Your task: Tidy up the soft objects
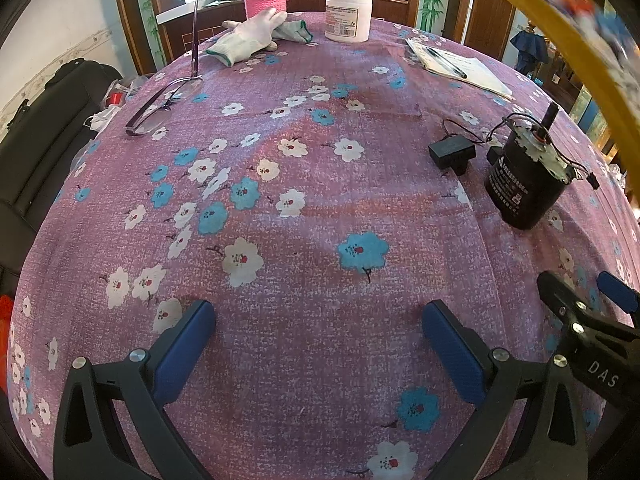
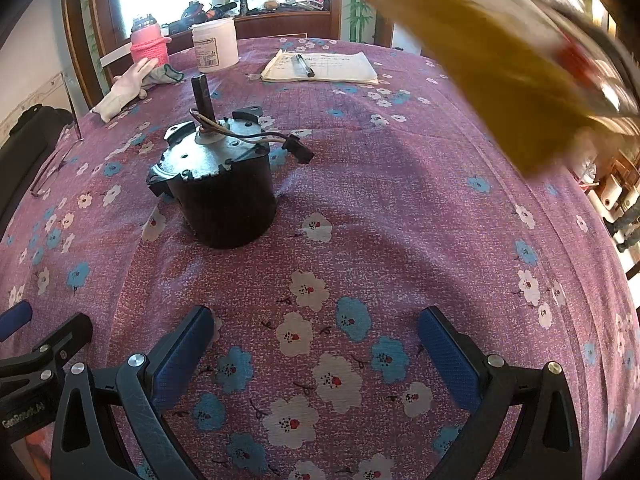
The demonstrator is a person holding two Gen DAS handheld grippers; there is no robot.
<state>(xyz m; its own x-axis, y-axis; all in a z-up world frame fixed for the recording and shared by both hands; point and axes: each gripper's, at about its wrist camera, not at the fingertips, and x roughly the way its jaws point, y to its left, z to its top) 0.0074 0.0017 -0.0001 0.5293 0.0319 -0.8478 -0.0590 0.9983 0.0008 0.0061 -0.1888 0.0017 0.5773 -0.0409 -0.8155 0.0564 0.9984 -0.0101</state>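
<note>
A pair of white knit gloves (image 1: 256,36) (image 2: 128,88) lies crumpled at the far side of the table. Just behind them stands a pink bottle wearing a pink knitted sleeve (image 1: 267,0) (image 2: 148,50). My left gripper (image 1: 318,316) hovers open over the flowered purple tablecloth (image 1: 320,184) near the front edge, nothing between its blue pads. My right gripper (image 2: 316,320) is open too, empty, low over the cloth to the right of the left one; it shows at the left wrist view's right edge (image 1: 584,286). The left gripper (image 2: 44,324) shows at the right wrist view's lower left.
A black motor (image 1: 528,176) (image 2: 216,184) with wires stands ahead of the right gripper, a small black box (image 1: 452,154) beside it. Glasses (image 1: 164,108) lie left, a white jar (image 1: 348,16) and notebook with pen (image 1: 460,66) far. A blurred yellow object (image 2: 480,52) fills the upper right.
</note>
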